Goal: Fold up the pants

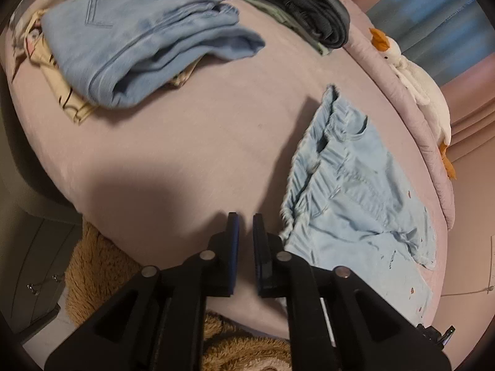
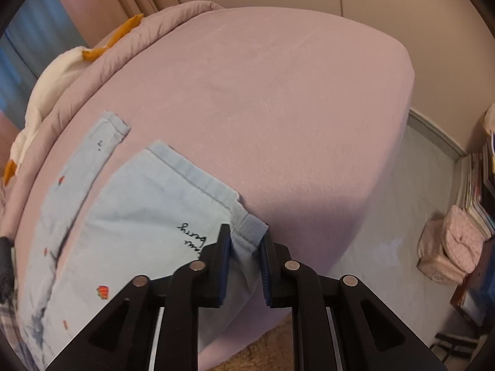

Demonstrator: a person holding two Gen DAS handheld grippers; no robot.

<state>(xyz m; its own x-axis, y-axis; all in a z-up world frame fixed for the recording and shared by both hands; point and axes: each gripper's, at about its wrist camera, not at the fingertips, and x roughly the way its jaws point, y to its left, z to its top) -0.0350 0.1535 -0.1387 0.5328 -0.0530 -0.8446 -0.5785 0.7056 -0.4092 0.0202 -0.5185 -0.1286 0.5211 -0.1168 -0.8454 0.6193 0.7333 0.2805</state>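
Right wrist view: your right gripper (image 2: 246, 241) straddles hem corner of pants (image 2: 148, 216) (flat on bed (image 2: 278, 92)), fingers apart, not yet pinching; close fully before lifting. Left gripper (image 1: 245, 232) empty, narrow gap, hovers just beside waistband; grab both layers

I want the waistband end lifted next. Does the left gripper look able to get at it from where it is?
Probably yes: the left gripper is open and empty just beside the pants, with only bare bed sheet between.
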